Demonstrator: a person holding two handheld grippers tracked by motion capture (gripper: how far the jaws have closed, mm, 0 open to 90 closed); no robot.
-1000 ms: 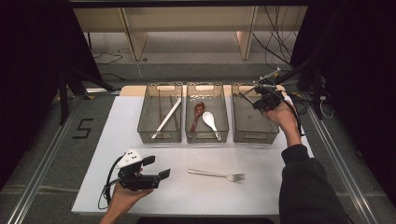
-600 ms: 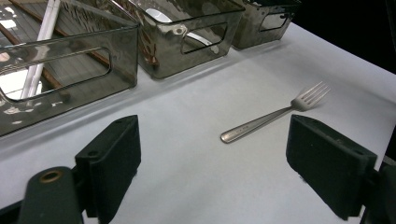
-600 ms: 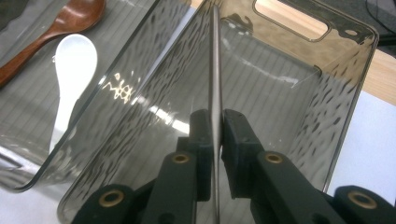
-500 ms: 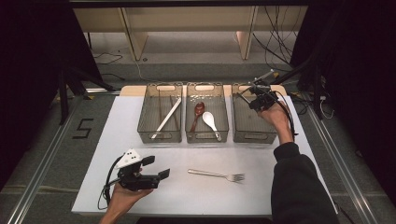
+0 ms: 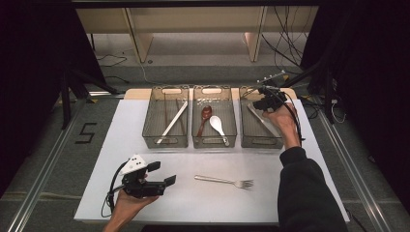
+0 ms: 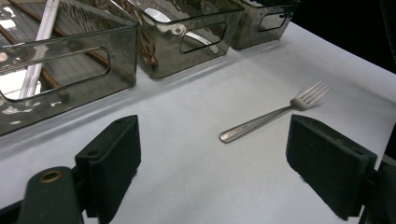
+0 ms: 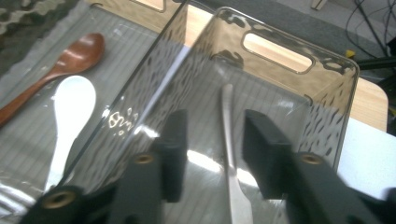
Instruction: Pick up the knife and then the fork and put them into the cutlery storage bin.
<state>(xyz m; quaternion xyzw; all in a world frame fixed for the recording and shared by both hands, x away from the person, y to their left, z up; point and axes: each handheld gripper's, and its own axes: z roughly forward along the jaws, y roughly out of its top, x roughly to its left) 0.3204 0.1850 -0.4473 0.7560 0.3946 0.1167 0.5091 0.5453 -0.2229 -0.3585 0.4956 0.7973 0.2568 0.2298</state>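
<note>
A: How far along is the sorting judged to be, taken from the left?

B: In the left smoky clear plastic bin [image 5: 165, 126] a pale stick and a dark one are seen lying slantwise. In the middle bin [image 5: 214, 126] a brown wooden spoon [image 5: 204, 118] and a white ceramic spoon [image 5: 218, 127] are already laid side by side. In the right bin [image 5: 260, 129] a silver metal utensil [image 7: 229, 154] is seen on the floor of the bin, between the jaws of the right tool [image 7: 212, 156], which have just been opening; the pads are no longer pressed on it, so it is judged released.

A: And what is left?

B: A silver metal fork [image 5: 225, 181] is left on the white desk [image 5: 300, 159], near the front. The left tool [image 6: 212, 161] is held low beside it, jaws spread wide, nothing between them.

A: Is anything found in the way?

B: Nothing is seen between that tool and the fork; only the bin walls must be cleared.
</note>
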